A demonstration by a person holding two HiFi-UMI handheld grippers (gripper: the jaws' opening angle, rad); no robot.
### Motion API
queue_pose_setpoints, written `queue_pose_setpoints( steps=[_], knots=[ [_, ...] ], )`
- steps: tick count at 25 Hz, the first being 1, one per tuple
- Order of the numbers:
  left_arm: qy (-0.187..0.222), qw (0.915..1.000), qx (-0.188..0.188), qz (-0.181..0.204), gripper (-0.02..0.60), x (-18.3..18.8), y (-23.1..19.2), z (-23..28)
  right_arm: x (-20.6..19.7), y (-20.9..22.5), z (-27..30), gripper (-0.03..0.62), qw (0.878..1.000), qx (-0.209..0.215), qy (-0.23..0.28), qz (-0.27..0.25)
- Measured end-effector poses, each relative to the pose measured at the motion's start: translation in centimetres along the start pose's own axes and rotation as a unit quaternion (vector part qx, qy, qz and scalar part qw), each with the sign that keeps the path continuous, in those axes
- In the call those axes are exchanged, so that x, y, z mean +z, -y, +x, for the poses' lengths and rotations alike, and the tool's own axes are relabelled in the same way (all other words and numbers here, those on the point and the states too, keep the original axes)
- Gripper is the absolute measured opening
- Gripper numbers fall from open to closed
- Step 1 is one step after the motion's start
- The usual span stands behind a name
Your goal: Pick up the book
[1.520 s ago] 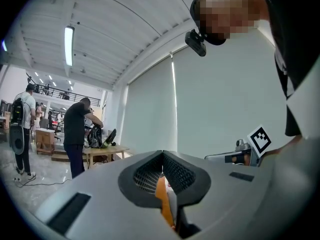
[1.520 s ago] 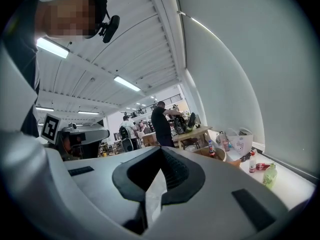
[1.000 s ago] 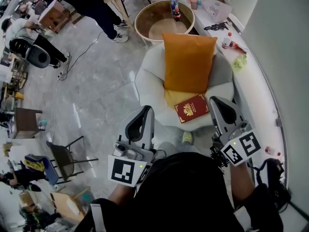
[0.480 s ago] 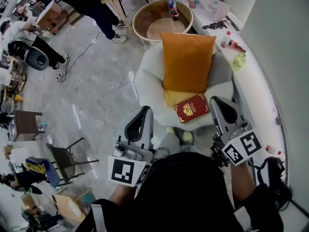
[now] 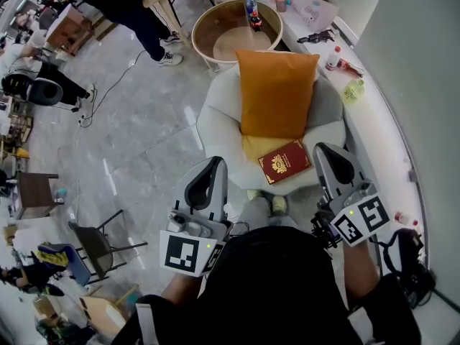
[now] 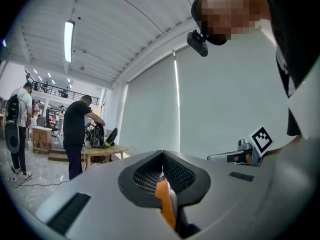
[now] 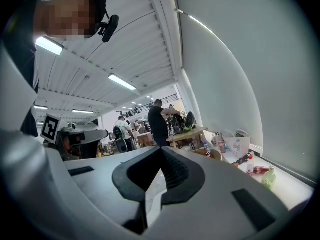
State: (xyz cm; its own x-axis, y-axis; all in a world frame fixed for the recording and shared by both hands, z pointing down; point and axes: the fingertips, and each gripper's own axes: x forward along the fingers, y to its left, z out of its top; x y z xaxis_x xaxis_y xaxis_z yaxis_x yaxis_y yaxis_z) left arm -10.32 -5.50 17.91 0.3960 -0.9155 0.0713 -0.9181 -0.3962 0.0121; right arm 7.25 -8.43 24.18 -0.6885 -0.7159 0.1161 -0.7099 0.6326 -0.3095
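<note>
**Both claws clenched, book lying between them**

The left claw [image 5: 214, 165] is closed on nothing; only a sliver of the orange cushion [image 5: 277, 92] shows through the gap behind its tips. Ahead and to its right, the red book [image 5: 285, 161] lies flat on the front of the white armchair [image 5: 215, 121], just below that cushion. The right claw [image 5: 325, 152], also clenched and empty, sits just right of the book.

The book looks like a stiff, fairly light hardcover with a smooth cover that may slip. The soft seat should yield, so I would open one claw and pinch the near edge or the spine.
</note>
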Motion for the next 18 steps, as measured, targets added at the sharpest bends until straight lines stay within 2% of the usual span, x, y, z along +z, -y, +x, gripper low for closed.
queue_pose_setpoints(
  steps=[11,18],
  knots=[
    [0.009,0.9994,-0.028,-0.019,0.013,-0.1,-3.5,2.0,0.7,-0.5,3.0,0.012,0.999,-0.028,-0.009,-0.012],
    [0.005,0.9980,-0.044,-0.045,0.014,-2.1,-6.0,3.2,-0.4,-0.1,4.9,0.012,0.997,-0.049,-0.044,-0.031]
  ],
)
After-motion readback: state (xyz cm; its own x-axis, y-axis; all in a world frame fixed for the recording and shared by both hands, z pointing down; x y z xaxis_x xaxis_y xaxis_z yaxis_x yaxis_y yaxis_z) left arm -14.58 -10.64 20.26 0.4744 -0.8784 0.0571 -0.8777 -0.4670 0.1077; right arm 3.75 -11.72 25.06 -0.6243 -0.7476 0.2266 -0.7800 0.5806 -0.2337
